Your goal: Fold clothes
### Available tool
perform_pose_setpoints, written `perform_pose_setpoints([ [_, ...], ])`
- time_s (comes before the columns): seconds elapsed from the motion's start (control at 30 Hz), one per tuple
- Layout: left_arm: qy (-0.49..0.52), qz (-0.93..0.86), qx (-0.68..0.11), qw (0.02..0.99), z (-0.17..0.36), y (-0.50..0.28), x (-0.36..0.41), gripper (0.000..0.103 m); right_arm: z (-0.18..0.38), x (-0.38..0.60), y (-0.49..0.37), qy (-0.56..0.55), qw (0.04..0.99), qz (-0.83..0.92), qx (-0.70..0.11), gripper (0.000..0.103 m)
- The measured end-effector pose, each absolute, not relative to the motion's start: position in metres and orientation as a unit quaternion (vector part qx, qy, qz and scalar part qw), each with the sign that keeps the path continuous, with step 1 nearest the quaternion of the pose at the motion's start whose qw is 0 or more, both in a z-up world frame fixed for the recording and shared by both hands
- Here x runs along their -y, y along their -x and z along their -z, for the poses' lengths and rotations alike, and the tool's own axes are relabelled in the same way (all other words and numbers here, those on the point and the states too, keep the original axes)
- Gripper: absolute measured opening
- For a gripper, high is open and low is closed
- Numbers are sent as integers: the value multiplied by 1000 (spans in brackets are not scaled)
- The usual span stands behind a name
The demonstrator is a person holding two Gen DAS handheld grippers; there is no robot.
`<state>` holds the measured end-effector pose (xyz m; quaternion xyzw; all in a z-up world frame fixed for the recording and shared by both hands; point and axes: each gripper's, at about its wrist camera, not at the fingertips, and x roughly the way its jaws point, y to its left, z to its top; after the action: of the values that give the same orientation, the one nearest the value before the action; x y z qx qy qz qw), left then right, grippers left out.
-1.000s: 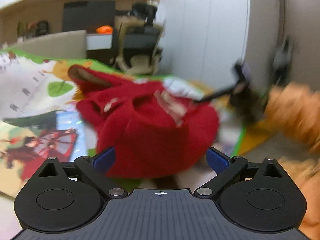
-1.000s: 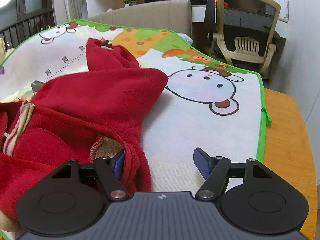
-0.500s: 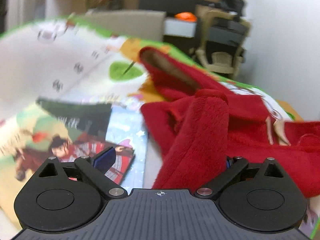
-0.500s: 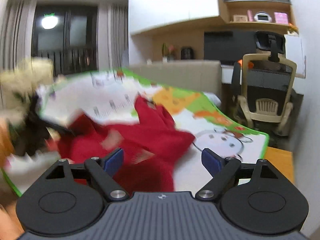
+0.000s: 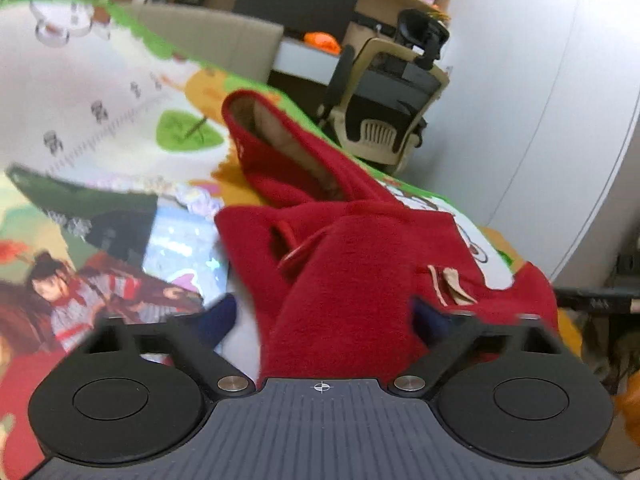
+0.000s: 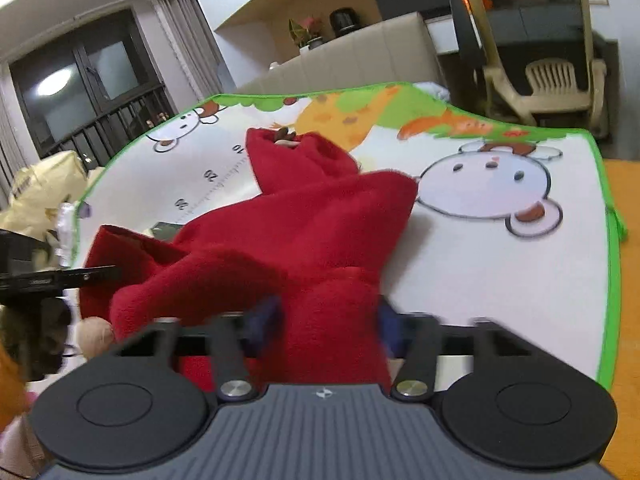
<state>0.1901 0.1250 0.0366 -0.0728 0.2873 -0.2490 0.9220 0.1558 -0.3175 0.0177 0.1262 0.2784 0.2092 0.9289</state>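
Note:
A red fleece garment lies bunched on a cartoon-print mat, one sleeve opening pointing away. My left gripper is open, a raised fold of the garment standing between its fingers and touching only the right one. In the right wrist view the same red garment spreads across the mat. My right gripper is shut on a thick fold of it that fills the gap between the blue pads. The left gripper's dark body shows at the far left, by the garment's edge.
A picture poster lies on the mat left of the garment. A beige chair stands past the mat's far edge. The wooden table edge shows at the right, a pale yellow bag at the left.
Both grippers swung back down onto the garment. The right fingers have narrowed and closed on a red fold. The left fingers have drawn in slightly around another fold.

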Motion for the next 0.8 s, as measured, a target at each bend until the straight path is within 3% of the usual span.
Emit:
perform_pose_setpoints([
  [0.03, 66, 247, -282, 925, -41, -188, -121, 41, -23, 317, -154, -126, 932, -211, -266, 13],
  [0.17, 46, 242, -240, 939, -69, -186, -115, 25, -64, 314, -149, -100, 949, -222, -199, 12],
  [0.3, 34, 185, -223, 956, -81, -221, -120, 27, -92, 307, -189, -54, 964, -203, -163, 11],
  [0.4, 43, 147, -252, 956, -60, -258, -121, 43, -75, 298, -237, -22, 967, -175, -184, 12],
  [0.47, 33, 127, -291, 948, -39, -277, -120, 61, -48, 294, -262, -4, 961, -156, -229, 12],
  [0.5, 28, 117, -311, 943, -28, -285, -120, 63, -34, 291, -274, 5, 957, -146, -252, 17],
  [0.57, 47, 110, -329, 937, -18, -294, -125, 74, -10, 290, -294, 16, 949, -127, -289, 39],
  [0.67, 59, 109, -332, 935, -23, -296, -131, 81, -9, 309, -289, -28, 951, -113, -287, 58],
  [0.8, 63, 121, -310, 941, -49, -275, -136, 90, -28, 327, -268, -33, 957, -96, -273, 64],
])
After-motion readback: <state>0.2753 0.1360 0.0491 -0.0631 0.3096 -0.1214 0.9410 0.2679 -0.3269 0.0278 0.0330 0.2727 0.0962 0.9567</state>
